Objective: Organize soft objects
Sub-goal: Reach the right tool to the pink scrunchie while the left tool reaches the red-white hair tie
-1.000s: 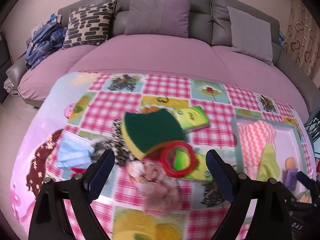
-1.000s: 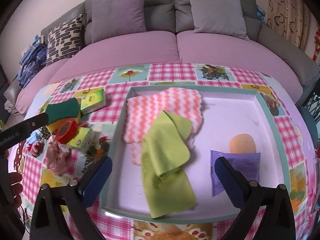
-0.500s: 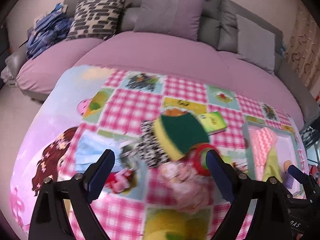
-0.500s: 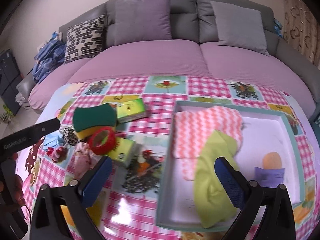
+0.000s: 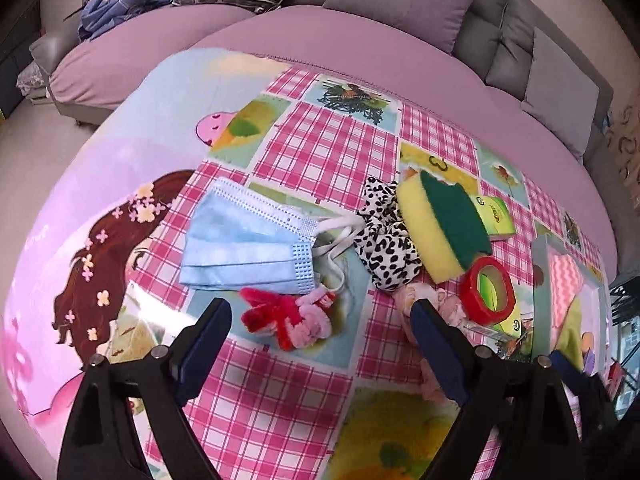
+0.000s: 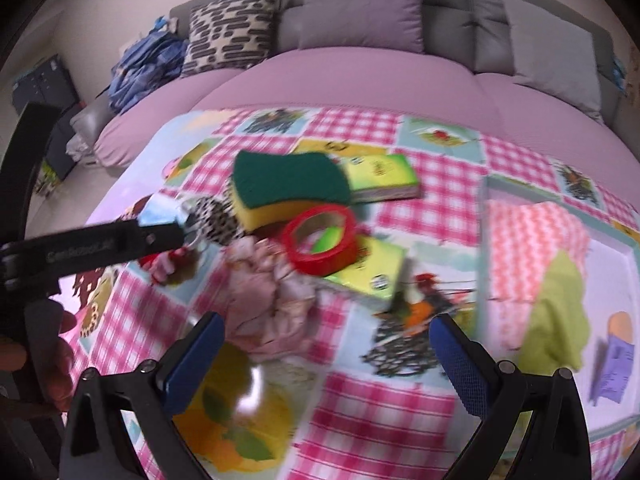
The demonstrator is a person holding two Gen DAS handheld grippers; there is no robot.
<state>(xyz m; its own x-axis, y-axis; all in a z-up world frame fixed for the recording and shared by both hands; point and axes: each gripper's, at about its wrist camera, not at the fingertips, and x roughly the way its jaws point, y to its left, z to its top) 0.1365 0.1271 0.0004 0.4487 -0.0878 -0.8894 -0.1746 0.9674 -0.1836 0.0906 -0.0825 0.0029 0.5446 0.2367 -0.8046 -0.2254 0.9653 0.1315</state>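
Both your grippers have swung left from the tray to the table's soft pile: left gripper, empty, jaws closing, hovers over the pipe-cleaner bundle; right gripper gapes empty near the pink cloth.

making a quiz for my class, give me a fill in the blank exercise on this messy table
1. The roll of tape is coloured ____.
2. The scrubbing side of the yellow sponge is coloured ____.
3. The face mask is coloured ____.
4. The zigzag cloth and the green cloth lie inside the ____.

Missing words: red; green; blue; tray
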